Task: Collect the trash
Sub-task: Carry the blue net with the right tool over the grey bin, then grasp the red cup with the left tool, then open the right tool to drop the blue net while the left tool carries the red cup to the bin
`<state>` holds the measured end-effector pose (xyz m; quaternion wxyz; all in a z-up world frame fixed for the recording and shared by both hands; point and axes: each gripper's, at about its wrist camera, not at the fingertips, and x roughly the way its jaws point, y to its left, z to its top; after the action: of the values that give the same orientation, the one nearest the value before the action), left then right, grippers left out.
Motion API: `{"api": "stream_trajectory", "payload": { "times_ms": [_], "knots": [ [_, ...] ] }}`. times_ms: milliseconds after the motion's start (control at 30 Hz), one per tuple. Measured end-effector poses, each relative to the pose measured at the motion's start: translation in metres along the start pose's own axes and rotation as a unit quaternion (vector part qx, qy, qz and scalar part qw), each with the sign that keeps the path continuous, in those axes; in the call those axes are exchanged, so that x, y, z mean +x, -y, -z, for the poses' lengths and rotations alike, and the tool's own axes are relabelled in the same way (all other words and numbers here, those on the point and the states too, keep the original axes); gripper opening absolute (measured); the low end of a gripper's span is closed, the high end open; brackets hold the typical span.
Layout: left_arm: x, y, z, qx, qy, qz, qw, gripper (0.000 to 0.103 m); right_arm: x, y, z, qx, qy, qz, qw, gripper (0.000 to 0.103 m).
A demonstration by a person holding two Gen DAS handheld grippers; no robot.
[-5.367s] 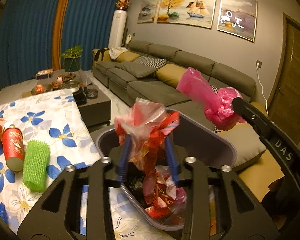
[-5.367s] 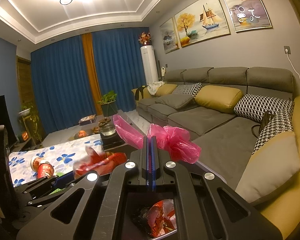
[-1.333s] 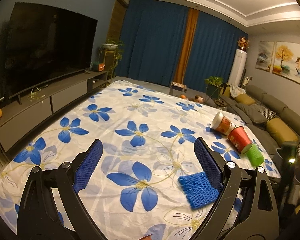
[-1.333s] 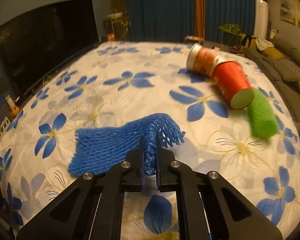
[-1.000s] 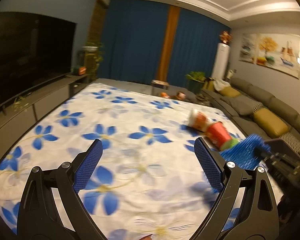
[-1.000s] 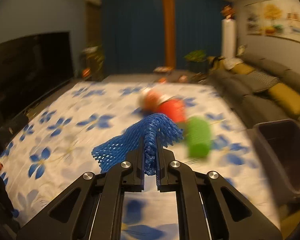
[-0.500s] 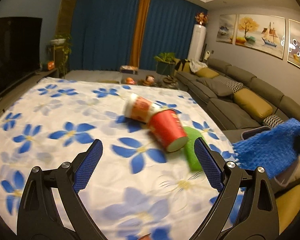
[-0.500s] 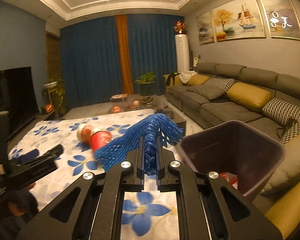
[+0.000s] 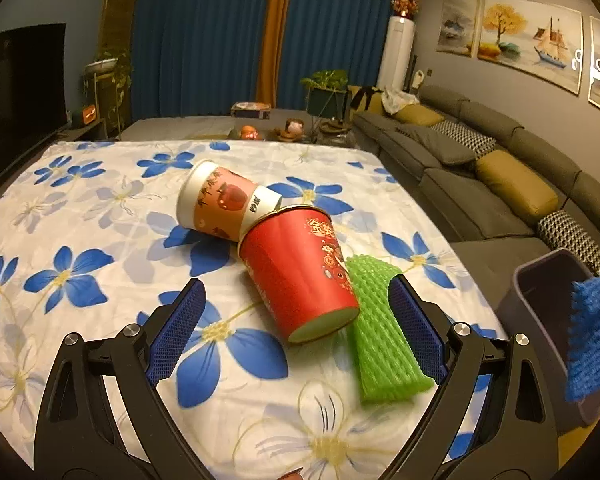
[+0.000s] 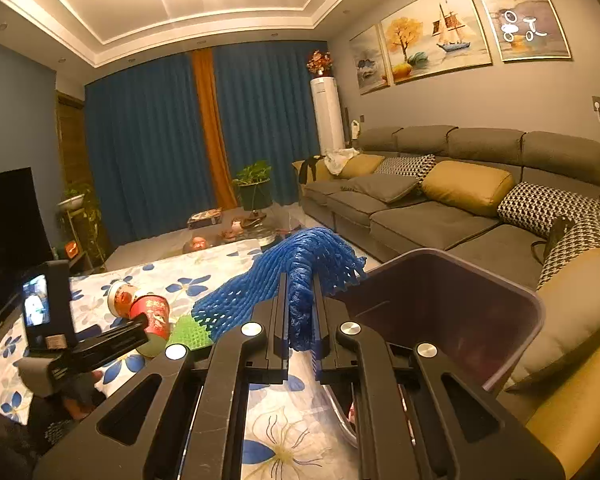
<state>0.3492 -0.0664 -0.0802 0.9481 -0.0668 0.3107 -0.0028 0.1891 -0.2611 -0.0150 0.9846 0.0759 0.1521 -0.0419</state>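
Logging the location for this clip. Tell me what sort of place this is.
A home living room, most likely. A long grey sectional sofa with cushions lines one wall under framed paintings, a television faces it, and full-length blue curtains cover the far end.

blue foam net point(image 9: 592, 332) cut by the left view's edge; bin point(image 10: 460, 300) contents mostly behind the right tool point(image 10: 300, 312)

Blue foam net sleeve point(image 10: 296, 276): soft open mesh. Green foam net sleeve point(image 9: 380, 332): same. Red paper cup point(image 9: 300, 272): glossy print. Tablecloth point(image 9: 80, 208): smooth floral cloth. Bin point(image 10: 460, 304): smooth plastic.
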Motion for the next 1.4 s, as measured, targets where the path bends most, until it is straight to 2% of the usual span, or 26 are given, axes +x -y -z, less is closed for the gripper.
{"api": "stream_trajectory", "payload": {
  "times_ms": [167, 267, 333, 400, 500, 567, 767, 1067, 1400],
  "knots": [
    [0.022, 0.000, -0.003, 0.000, -0.023, -0.001, 0.9997, 0.091, 0.008, -0.002, 0.000, -0.002, -0.004, -0.012, 1.000, 0.010],
    [0.028, 0.000, -0.004, -0.004, -0.036, 0.010, 0.9993, 0.082, 0.010, -0.005, 0.000, -0.003, -0.004, -0.014, 1.000, 0.010],
    [0.033, -0.002, -0.004, -0.005, -0.047, 0.020, 0.9987, 0.070, 0.012, -0.005, 0.000, -0.004, -0.005, -0.014, 1.000, 0.010],
    [0.035, -0.002, -0.003, -0.004, -0.053, 0.028, 0.9982, 0.063, 0.014, -0.003, -0.001, -0.004, -0.007, -0.014, 1.000, 0.010],
    [0.033, -0.002, -0.002, 0.000, -0.051, 0.034, 0.9981, 0.061, 0.013, 0.001, 0.001, -0.004, -0.010, -0.014, 1.000, 0.010],
    [0.029, -0.001, -0.001, 0.003, -0.045, 0.035, 0.9983, 0.055, 0.013, 0.003, -0.001, -0.003, -0.012, -0.015, 1.000, 0.010],
    [0.008, -0.001, 0.002, 0.017, -0.024, 0.045, 0.9986, 0.054, 0.007, 0.004, -0.005, -0.002, -0.009, -0.011, 1.000, 0.010],
    [-0.035, -0.006, 0.002, 0.014, 0.005, 0.065, 0.9978, 0.053, -0.002, 0.001, -0.008, 0.000, -0.003, -0.010, 1.000, 0.010],
    [-0.103, 0.046, -0.008, 0.057, 0.065, 0.129, 0.9879, 0.053, -0.023, 0.016, -0.018, 0.008, 0.026, 0.025, 0.999, 0.010]
  ]
}}
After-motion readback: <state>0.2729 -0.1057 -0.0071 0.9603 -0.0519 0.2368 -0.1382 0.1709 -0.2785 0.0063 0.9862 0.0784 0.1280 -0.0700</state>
